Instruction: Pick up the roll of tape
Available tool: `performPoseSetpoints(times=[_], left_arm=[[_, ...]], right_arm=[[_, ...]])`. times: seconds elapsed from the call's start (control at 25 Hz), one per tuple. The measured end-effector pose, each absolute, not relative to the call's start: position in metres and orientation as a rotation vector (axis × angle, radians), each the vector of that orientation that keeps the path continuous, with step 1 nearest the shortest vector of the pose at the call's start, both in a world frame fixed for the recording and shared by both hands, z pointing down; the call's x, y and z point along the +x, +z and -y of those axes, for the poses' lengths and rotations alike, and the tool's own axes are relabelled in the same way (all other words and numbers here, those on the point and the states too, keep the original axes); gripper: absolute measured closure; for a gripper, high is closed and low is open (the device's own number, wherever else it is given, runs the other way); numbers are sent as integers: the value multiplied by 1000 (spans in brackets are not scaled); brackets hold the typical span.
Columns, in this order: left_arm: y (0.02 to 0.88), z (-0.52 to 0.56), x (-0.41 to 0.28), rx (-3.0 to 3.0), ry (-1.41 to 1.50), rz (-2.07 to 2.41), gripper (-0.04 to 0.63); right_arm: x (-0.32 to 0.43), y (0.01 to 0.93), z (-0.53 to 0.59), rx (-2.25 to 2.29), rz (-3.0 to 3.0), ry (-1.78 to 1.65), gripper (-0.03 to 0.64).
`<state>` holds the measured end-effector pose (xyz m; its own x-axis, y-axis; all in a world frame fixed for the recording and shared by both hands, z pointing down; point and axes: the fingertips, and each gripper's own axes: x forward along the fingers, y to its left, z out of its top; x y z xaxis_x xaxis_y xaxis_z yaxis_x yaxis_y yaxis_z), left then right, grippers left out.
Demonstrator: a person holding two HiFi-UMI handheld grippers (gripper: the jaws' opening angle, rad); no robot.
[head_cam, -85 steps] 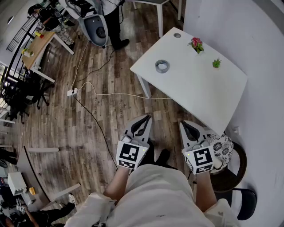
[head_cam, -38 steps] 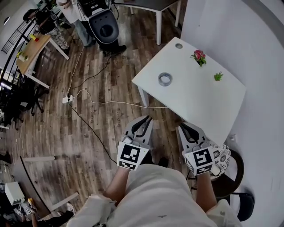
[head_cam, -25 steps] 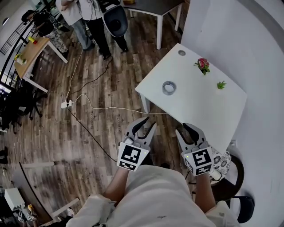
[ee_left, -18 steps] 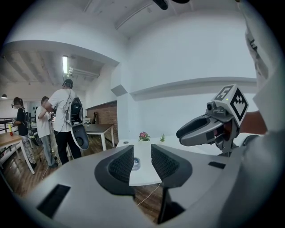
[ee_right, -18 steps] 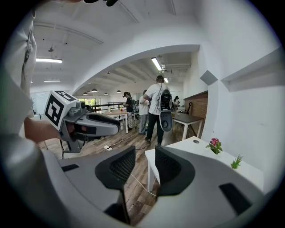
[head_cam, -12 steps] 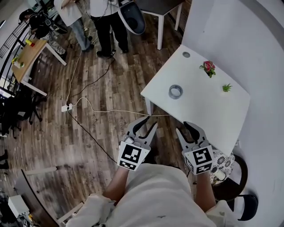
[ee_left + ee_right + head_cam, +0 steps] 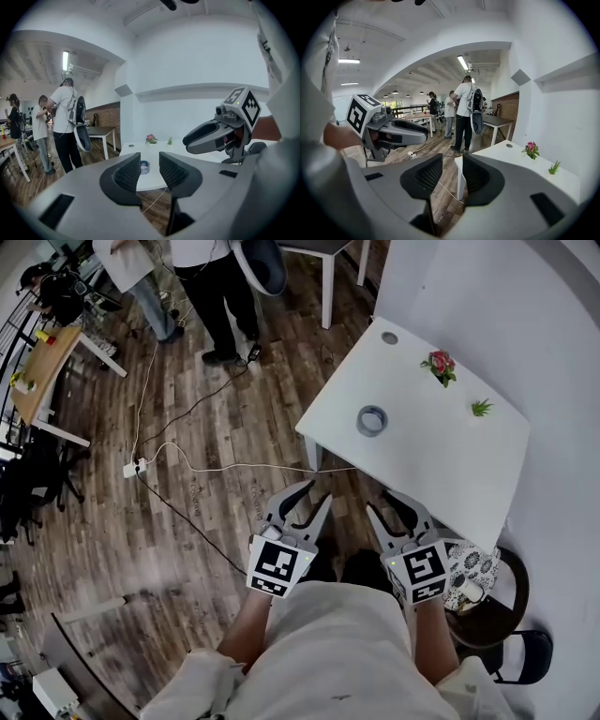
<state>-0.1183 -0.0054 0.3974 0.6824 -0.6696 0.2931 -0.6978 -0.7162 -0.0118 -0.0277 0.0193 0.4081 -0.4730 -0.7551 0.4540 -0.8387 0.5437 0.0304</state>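
The left hand-held gripper and right hand-held gripper sit low in the frame, both wide and empty, seemingly readied for the roll of tape, which lies well apart on the white worktop at upper right.

Table bare around tape roll, flowers well apart

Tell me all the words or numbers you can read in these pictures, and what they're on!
No words or numbers can be read anywhere.
The cube on the left claw and the cube on the right claw: black-and-white squares, not letters.
The roll of tape: any print is too small to tell.
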Motion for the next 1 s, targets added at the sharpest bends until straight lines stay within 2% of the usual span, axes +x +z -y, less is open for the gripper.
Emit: performPoseSetpoints(times=[0.36, 1.0], left_arm=[[413, 10, -101, 2768, 455, 1072, 462], [406, 70, -76, 2729, 476, 1152, 462]], right_arm=[[-14, 417, -12, 1304, 2345, 319, 486], [12, 424, 68, 1204, 2394, 303, 488]])
